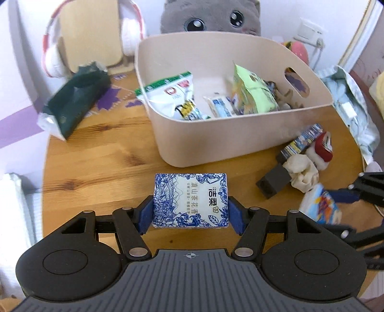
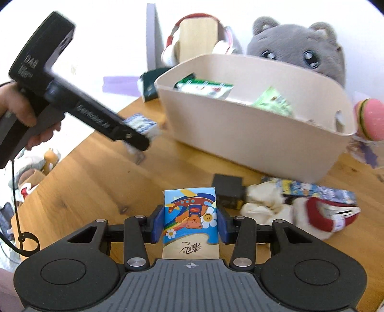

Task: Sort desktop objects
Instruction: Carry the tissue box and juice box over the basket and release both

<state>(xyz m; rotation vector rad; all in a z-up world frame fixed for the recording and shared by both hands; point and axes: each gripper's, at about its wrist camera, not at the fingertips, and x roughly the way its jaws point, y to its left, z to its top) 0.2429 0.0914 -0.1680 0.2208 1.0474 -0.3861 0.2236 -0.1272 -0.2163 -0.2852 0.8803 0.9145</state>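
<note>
My left gripper (image 1: 190, 214) is shut on a blue-and-white tissue pack (image 1: 190, 199) and holds it over the wooden table, just in front of the beige bin (image 1: 216, 144). My right gripper (image 2: 190, 224) is shut on a cartoon bear tissue pack (image 2: 190, 216), also seen in the left wrist view (image 1: 320, 207). The bin (image 2: 252, 134) holds several snack packets (image 1: 172, 93). A dark block (image 2: 228, 192), a crumpled cloth (image 2: 264, 201), a red-and-white item (image 2: 324, 213) and a blue patterned box (image 2: 319, 190) lie to the right.
A dark green tissue bag (image 1: 74, 103) lies at the far left of the table. A grey plush cat (image 1: 211, 16) sits behind the bin, with pink headphones (image 1: 55, 48) on a wooden stand. A plastic bag (image 1: 348, 105) lies at the right edge.
</note>
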